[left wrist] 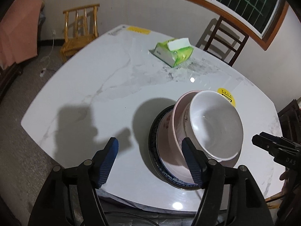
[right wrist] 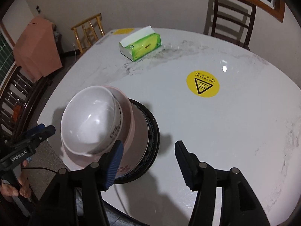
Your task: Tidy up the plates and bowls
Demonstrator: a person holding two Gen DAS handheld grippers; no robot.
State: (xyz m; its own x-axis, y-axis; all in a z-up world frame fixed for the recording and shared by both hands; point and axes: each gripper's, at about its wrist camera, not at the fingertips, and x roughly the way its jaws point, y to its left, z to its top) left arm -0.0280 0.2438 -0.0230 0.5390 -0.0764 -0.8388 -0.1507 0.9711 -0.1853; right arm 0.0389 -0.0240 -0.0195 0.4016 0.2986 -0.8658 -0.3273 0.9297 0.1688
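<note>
A white bowl point(left wrist: 214, 124) sits nested in a pink bowl point(left wrist: 178, 137), and both stand on a dark-rimmed plate point(left wrist: 153, 141) near the front edge of the marble table point(left wrist: 94, 94). My left gripper point(left wrist: 150, 162) is open and empty, just left of the stack; its right finger lies against the pink bowl's side. In the right wrist view the same stack shows as white bowl point(right wrist: 88, 120), pink bowl point(right wrist: 129, 124) and plate point(right wrist: 153, 131). My right gripper point(right wrist: 148, 165) is open and empty, just right of the stack.
A green tissue box point(left wrist: 174, 53) lies at the far side of the table. A yellow warning sticker point(right wrist: 202, 83) is on the tabletop right of the stack. Wooden chairs point(left wrist: 80, 30) stand around the table. A pink cloth point(right wrist: 35, 50) hangs at the left.
</note>
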